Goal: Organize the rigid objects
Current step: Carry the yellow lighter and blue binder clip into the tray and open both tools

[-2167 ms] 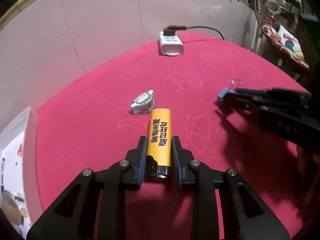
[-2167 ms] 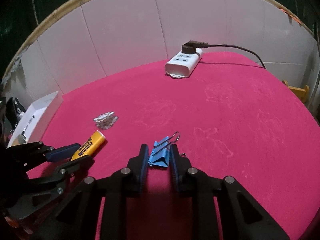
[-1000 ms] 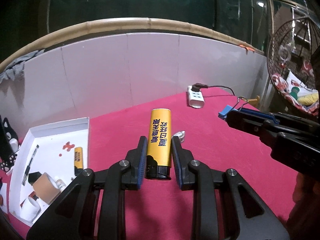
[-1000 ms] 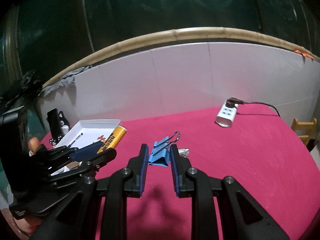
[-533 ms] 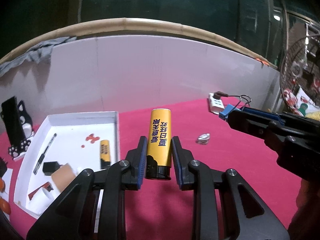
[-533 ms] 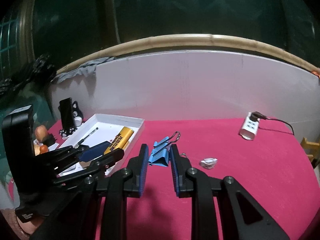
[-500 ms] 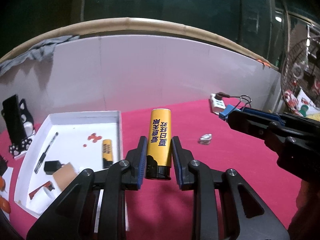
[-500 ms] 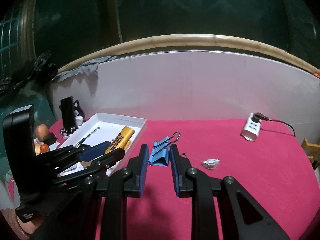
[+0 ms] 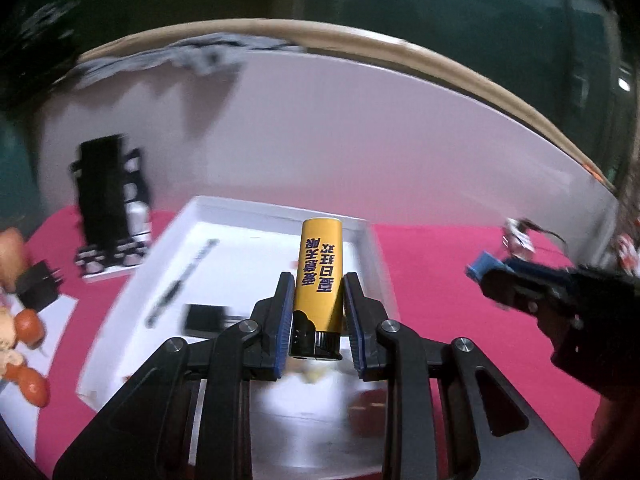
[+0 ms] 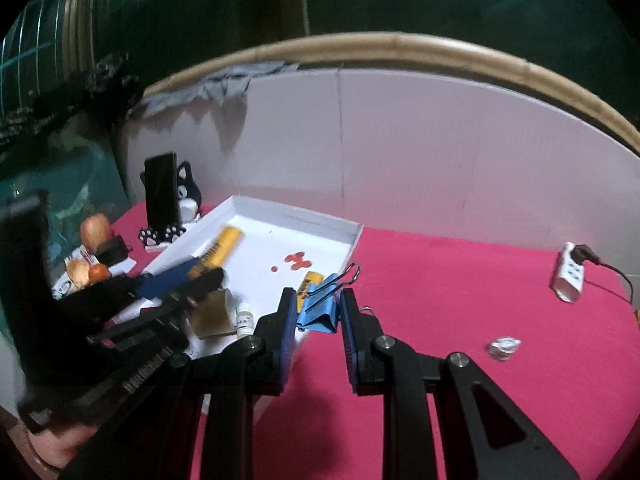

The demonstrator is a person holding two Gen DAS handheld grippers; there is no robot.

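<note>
My left gripper [image 9: 318,304] is shut on a yellow lighter [image 9: 319,276] with blue print and holds it in the air over the white tray [image 9: 372,248]. It shows from the side in the right wrist view [image 10: 188,280], lighter [image 10: 220,250] over the tray [image 10: 354,242]. My right gripper [image 10: 318,316] is shut on a blue binder clip [image 10: 320,306] near the tray's right edge; it also shows in the left wrist view [image 9: 486,270]. A small crumpled silver object [image 10: 505,347] lies on the red cloth at the right.
The tray holds a second yellow lighter [image 10: 308,282], a pen [image 9: 180,284], a black block [image 9: 204,316], a tape roll [image 10: 214,314] and a small bottle [image 10: 245,318]. A phone on a cat stand [image 10: 162,200] stands left of it. A white power strip [image 10: 568,276] lies far right.
Both grippers have swung left with their loads. The left gripper and lighter now hang over the tray, and the right gripper with the clip has come to the tray's right edge.
</note>
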